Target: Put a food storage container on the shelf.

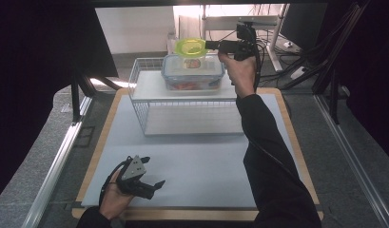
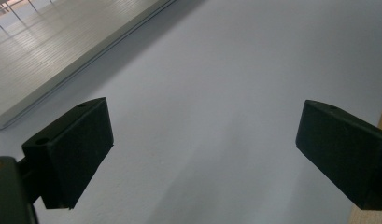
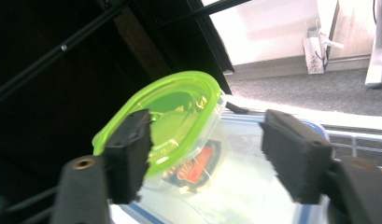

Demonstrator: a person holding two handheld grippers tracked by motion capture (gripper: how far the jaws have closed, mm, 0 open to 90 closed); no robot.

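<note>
While its two black jaws stand apart, the right gripper is held level at the far side of the table, with the small clear plastic tub with a lime-green lid partly between the jaws. In the right gripper view one jaw lies close against the green rim and the other stands well clear of the tub, so nothing is clamped. The tub rests on top of a larger clear rectangular food box with a blue-edged lid, which in turn sits on the white shelf of a white wire rack. The left gripper lies low at the near edge of the pale grey table mat, jaws spread wide and empty, as the left gripper view confirms.
</note>
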